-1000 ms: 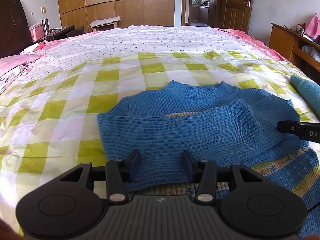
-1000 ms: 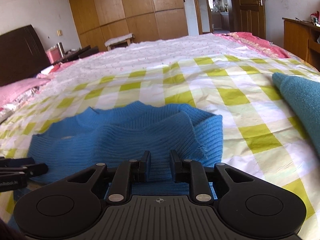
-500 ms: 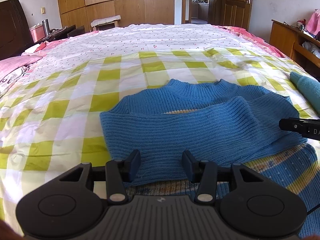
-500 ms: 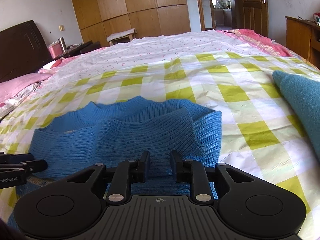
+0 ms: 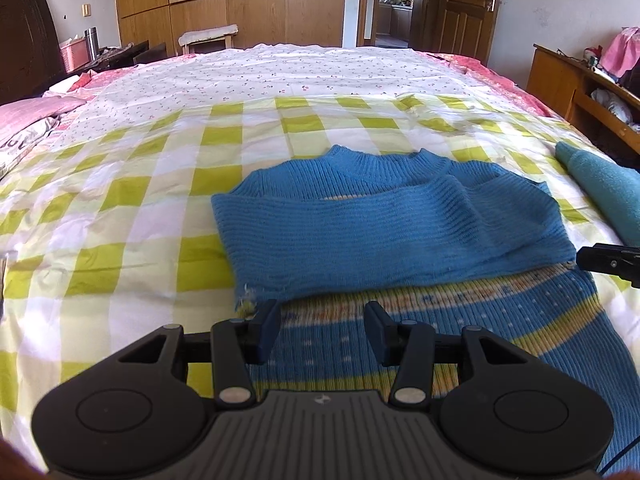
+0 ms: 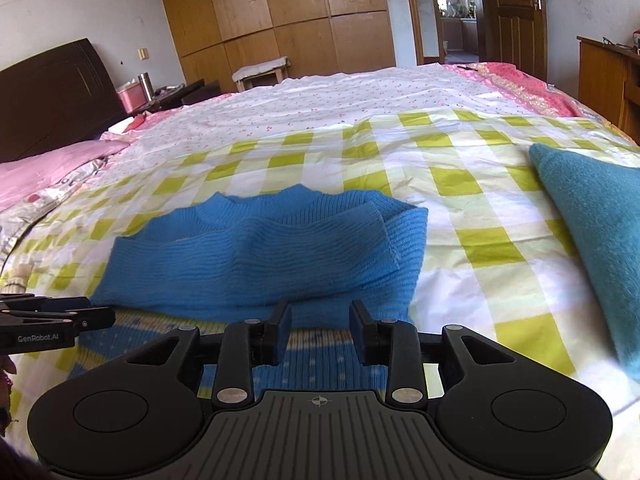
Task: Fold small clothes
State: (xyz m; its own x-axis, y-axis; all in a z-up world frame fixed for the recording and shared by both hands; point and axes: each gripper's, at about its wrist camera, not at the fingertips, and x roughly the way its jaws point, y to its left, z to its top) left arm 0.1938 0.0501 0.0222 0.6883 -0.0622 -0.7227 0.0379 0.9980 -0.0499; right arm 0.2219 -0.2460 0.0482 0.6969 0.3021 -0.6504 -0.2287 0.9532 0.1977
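A small blue knit sweater (image 5: 380, 232) (image 6: 260, 260) lies flat on the checked bed sheet (image 5: 140, 208), collar at the far side. Its sleeves are folded across the chest. The striped, dotted lower part (image 5: 440, 340) lies nearest me. My left gripper (image 5: 322, 312) hovers open over the near left of that patterned part, nothing between its fingers. My right gripper (image 6: 320, 310) is over the near right side, its jaws opening, with only cloth below them and no pad pressing on it. Each gripper's tip shows in the other view: right gripper (image 5: 608, 260), left gripper (image 6: 60, 320).
A folded teal cloth (image 5: 604, 192) (image 6: 592, 232) lies on the bed to the right of the sweater. Pink bedding (image 5: 24, 120) is at the far left. A wooden shelf unit (image 5: 580, 80) stands beyond the bed's right edge. Green-checked sheet stretches left of the sweater.
Both grippers have drawn back toward me from the folded sleeve edge, showing more of the patterned lower part. The right jaws have widened. The sleeve stays laid across the chest.
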